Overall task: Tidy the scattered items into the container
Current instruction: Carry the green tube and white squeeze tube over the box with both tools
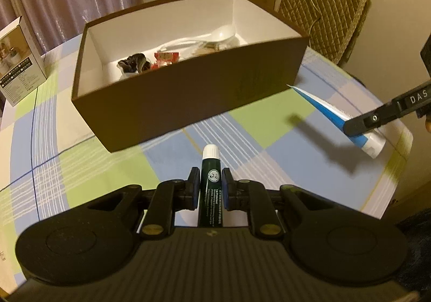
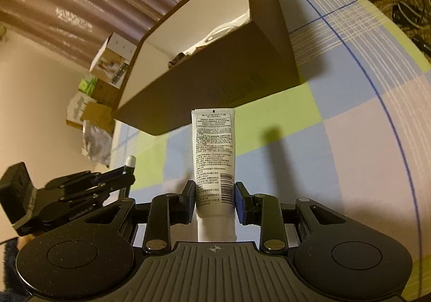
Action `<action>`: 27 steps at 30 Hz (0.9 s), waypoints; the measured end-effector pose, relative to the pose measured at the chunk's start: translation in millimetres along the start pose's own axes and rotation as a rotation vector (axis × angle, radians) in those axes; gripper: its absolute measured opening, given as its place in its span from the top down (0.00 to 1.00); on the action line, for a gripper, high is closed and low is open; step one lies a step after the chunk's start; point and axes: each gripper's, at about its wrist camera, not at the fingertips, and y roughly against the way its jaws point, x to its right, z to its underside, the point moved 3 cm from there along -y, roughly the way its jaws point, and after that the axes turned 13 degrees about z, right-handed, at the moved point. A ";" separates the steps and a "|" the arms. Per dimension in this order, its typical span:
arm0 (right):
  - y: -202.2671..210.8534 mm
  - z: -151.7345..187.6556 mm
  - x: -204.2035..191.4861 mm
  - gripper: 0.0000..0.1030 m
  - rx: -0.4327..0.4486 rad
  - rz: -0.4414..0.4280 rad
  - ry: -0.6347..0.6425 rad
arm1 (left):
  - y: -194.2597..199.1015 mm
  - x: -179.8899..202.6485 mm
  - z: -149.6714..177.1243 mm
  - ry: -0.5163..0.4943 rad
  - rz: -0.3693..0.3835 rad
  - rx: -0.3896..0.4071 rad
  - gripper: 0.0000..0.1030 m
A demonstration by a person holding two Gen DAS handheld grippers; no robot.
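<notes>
1. Holding tight, your left gripper (image 1: 211,185) pinches the dark green stick with a white cap (image 1: 211,183), near the brown cardboard box (image 1: 188,92).
2. Your right gripper (image 2: 214,198) squeezes the white and blue plastic tube (image 2: 214,156); bumping the box wall could knock it loose.

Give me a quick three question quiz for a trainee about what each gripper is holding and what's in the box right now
1. True or false: the left gripper has its jaws shut on a slim dark green stick with a white cap.
2. Which item does the right gripper hold? A) white plastic spoon B) white and blue squeeze tube C) red wrapper
3. Fill in: the white plastic spoon lies inside the open brown cardboard box, near its ____ wall.

Key
1. True.
2. B, the white and blue squeeze tube.
3. Far; a red wrapper lies in there too.
</notes>
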 end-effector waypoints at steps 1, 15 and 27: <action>0.0 -1.4 -1.8 0.68 -0.004 -0.013 -0.010 | 2.6 -3.1 -2.9 0.003 0.004 0.009 0.88; 0.3 -30.5 -35.8 0.68 -0.005 -0.188 -0.089 | 28.6 -23.9 -36.6 -0.004 0.047 0.107 0.88; 22.9 -92.8 -46.2 0.68 0.142 -0.159 -0.088 | 40.9 -39.8 -79.9 -0.044 0.051 0.188 0.88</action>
